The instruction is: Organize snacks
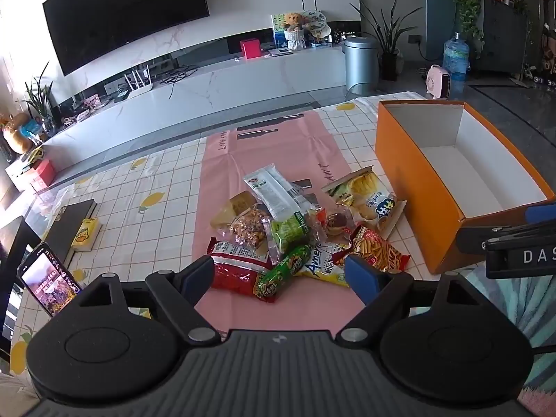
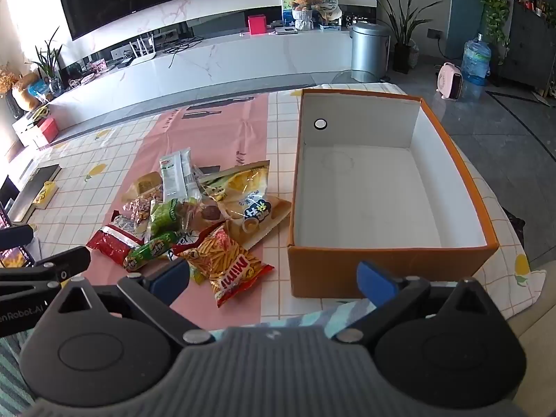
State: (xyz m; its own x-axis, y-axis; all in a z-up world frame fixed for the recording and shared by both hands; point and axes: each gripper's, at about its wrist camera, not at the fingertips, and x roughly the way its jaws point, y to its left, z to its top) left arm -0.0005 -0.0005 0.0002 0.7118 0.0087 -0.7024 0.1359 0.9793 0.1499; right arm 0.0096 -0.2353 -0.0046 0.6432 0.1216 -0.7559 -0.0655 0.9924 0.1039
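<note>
A pile of snack packets [image 1: 299, 229] lies on a pink mat [image 1: 250, 153] on the table; it also shows in the right wrist view [image 2: 194, 222]. It holds a red bag [image 1: 239, 271], a green tube packet [image 1: 285, 271], an orange Mimi fries bag [image 2: 229, 264] and a yellow chips bag [image 2: 246, 191]. An orange box [image 2: 392, 264] with a white inside stands open and empty to the right of the pile [image 1: 417, 180]. My left gripper [image 1: 281, 274] is open and empty just before the pile. My right gripper [image 2: 274, 281] is open and empty, before the box's near wall.
A phone [image 1: 48, 281] leans at the table's left edge, beside a dark book [image 1: 69, 229] and a small yellow box [image 1: 85, 234]. The tablecloth [image 1: 156, 180] is checked with lemons. A TV console, bin and plants stand beyond the table.
</note>
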